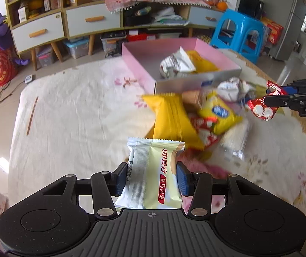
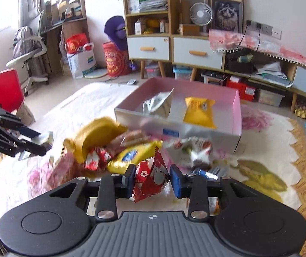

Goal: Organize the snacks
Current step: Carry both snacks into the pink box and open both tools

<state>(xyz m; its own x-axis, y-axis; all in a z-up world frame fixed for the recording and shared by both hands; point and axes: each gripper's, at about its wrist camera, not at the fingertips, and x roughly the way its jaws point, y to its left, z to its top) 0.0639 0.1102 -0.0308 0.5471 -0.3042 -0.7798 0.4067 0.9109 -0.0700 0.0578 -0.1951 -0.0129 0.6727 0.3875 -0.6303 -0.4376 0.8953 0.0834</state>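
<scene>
Both tongs are carrying snacks. Left tongs (image 1: 151,178) are clamping a pale green packet (image 1: 153,171), long axis pointing fwd along the fingers; right tongs (image 2: 152,180) are clamping a red wrapped snack (image 2: 150,178). Pink box (image 1: 135,64) is sitting ahead of both, beyond the loose snack pile (image 1: 195,115), w/ a silver pouch (image 2: 159,105) and yellow packet (image 2: 199,111) inside. Right tongs look nearer the box; pile and box's near wall are standing in the way.

The left gripper (image 1: 151,176) has its jaws closed on a pale green packet (image 1: 153,171), held upright above the bench. The right gripper (image 2: 153,180) has its jaws clamped on a red packet (image 2: 150,177), raised beside the snack pile.
</scene>
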